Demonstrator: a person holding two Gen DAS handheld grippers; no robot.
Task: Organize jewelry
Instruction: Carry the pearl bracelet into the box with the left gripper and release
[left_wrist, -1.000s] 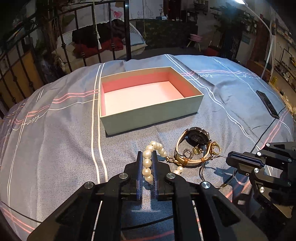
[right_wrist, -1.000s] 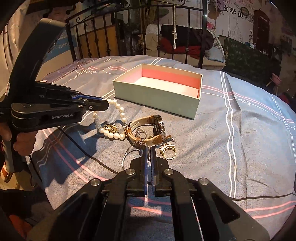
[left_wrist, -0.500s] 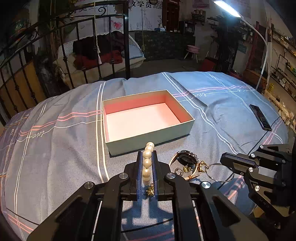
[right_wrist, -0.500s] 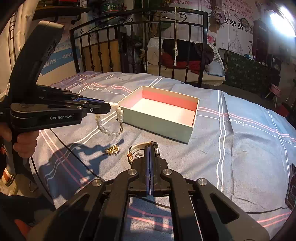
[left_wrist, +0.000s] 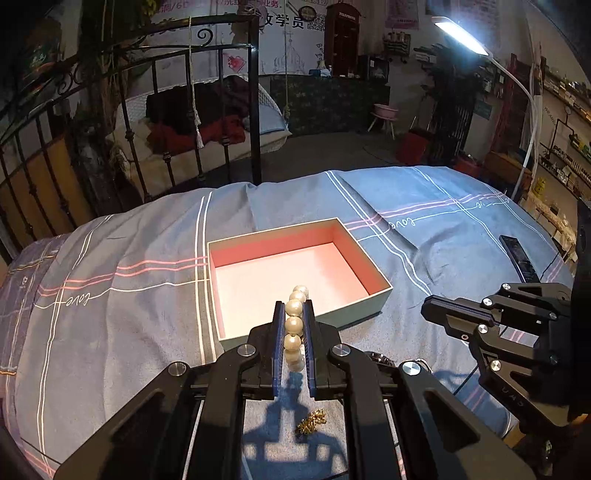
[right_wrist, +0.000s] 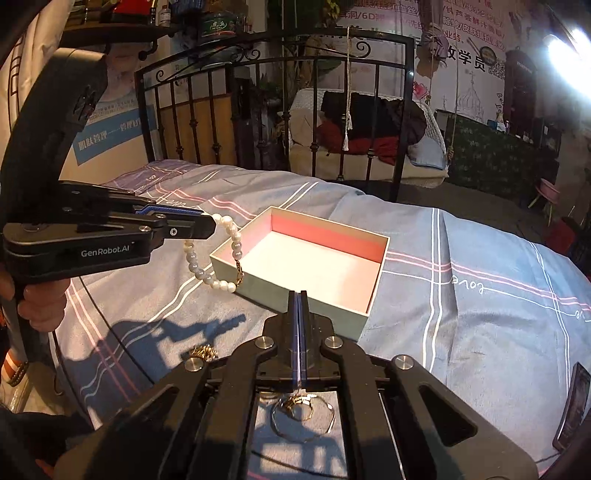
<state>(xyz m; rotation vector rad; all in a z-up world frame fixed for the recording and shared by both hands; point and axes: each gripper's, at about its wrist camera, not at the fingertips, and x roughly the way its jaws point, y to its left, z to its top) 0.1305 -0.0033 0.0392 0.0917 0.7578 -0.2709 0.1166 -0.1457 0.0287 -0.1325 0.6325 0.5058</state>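
White pearl bracelet (right_wrist: 216, 258) hangs clamped in the left tool (left_wrist: 293, 314) beside the pink-lined open box (right_wrist: 373, 295); right tool (right_wrist: 298, 306) clenched empty.

Behind the right tongs (right_wrist: 298, 306), the near wall of the box (right_wrist: 258, 282) is partly hidden, and the thin hoop (right_wrist: 303, 419) and ring below show only through the frame. The phone (right_wrist: 574, 402), right of the box, is cut by the picture's edge. In the left view the watch (left_wrist: 380, 357) barely peeks out.

Open box (left_wrist: 295, 273) sits mid-bed on the duvet (left_wrist: 110, 314), nearer the footboard rail (left_wrist: 221, 110). Pearl bracelet (right_wrist: 221, 258) hangs off the duvet, just beside the box's near-left corner. Gold chain clump (left_wrist: 312, 421), rings and bangle (right_wrist: 303, 417) lie before the box. Phone (left_wrist: 519, 258) lies near the right edge.
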